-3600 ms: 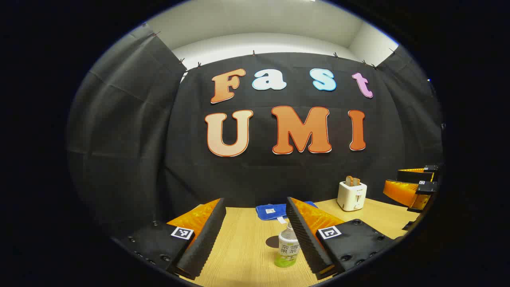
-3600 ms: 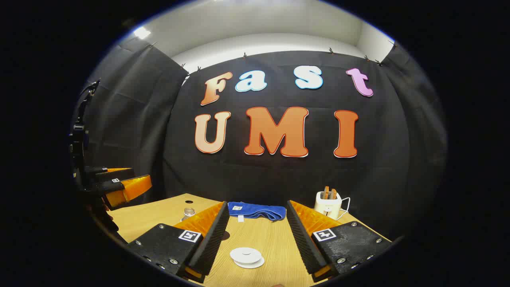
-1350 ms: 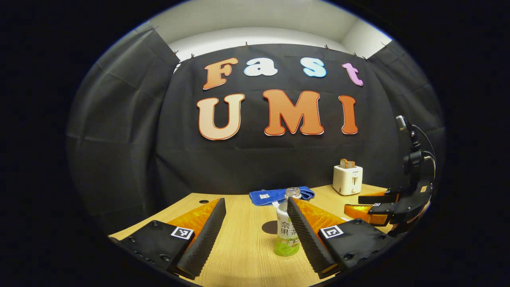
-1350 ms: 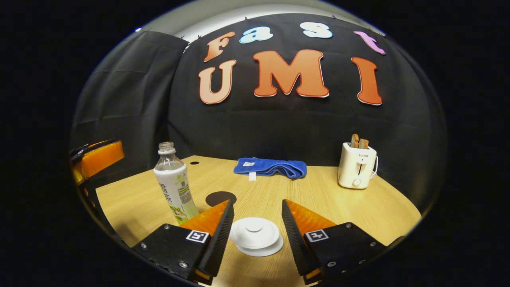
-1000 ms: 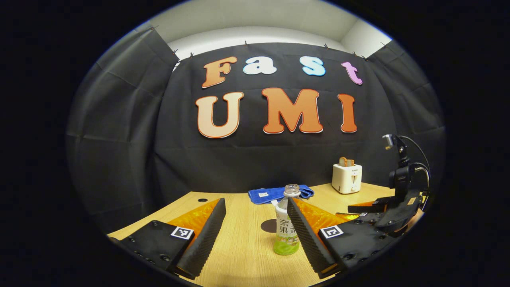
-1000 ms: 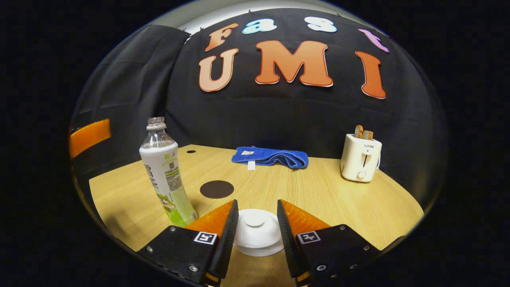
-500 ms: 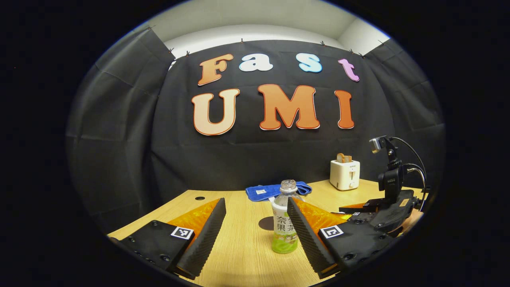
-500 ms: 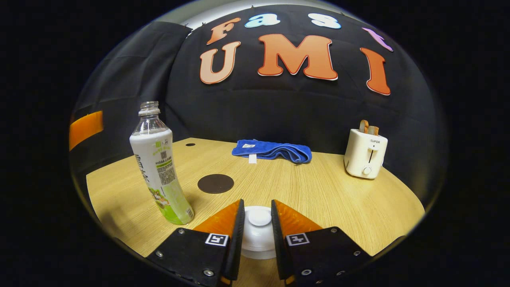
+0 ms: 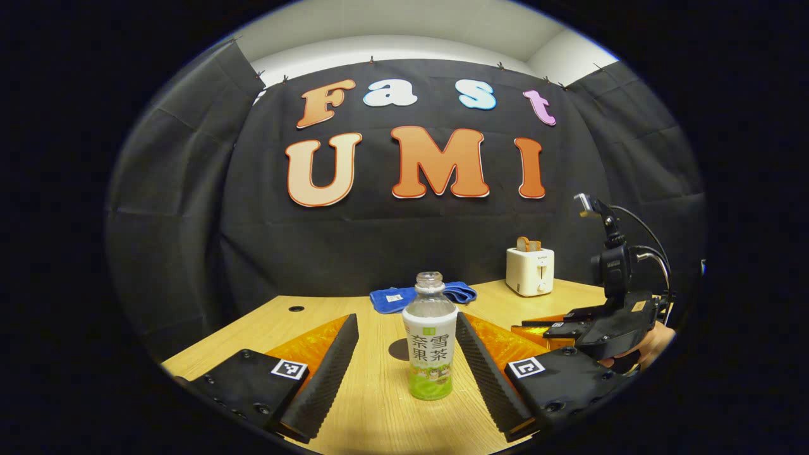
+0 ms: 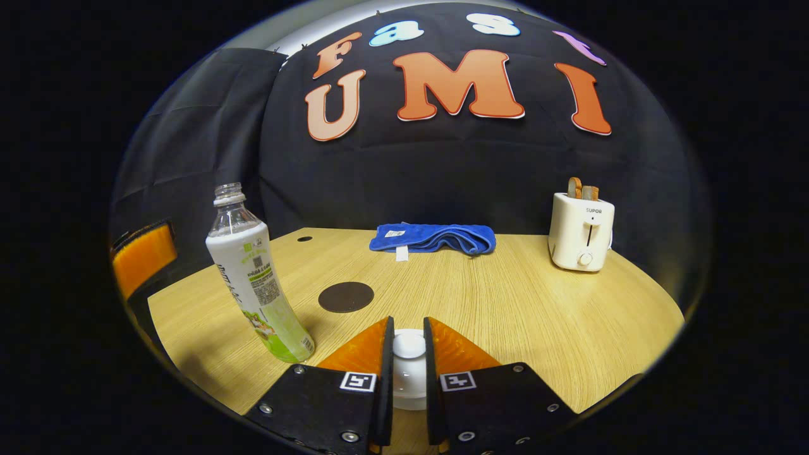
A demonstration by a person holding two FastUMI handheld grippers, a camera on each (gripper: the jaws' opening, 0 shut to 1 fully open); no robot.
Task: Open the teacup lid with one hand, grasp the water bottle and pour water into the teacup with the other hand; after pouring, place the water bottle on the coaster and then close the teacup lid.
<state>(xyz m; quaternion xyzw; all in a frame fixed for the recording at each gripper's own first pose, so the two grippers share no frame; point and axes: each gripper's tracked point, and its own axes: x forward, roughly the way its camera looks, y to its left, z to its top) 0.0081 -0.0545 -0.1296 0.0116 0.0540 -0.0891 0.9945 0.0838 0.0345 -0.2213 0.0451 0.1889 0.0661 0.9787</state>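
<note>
- Right tongs [image 10: 409, 363]: have narrowed a lot vs a sec ago, now pinched down onto the knob of the teacup lid [image 10: 409, 345]. Both pads look pressed against it, white lid sitting between them at the near edge of the tabletop [image 10: 505, 316].
- Means lid-opening step is basically set up; lift is prob next. Lid not yet off, as far as I can judge.
- Left tongs [image 9: 404, 373]: wide, holding nothing. They've swung so the water bottle [image 9: 430, 344] now stands centred between the two pads w/ gaps either side; earlier it sat off behind the right pad.
- So bottle grasp is lined up but not closed yet.
- Bottle: upright, cap off, near-left part of the tabletop in the right gripper view [image 10: 253, 272].
- Coaster [image 10: 346, 296]: dark round disc, just right of and behind the bottle, bare, ready for the bottle later.
- Far side: blue cloth [image 10: 433, 238] mid, toaster [image 10: 581, 230] far right; both well apart from the action.
- Right tongs and the holding hand also seen at right in the left gripper view [image 9: 600, 328].
</note>
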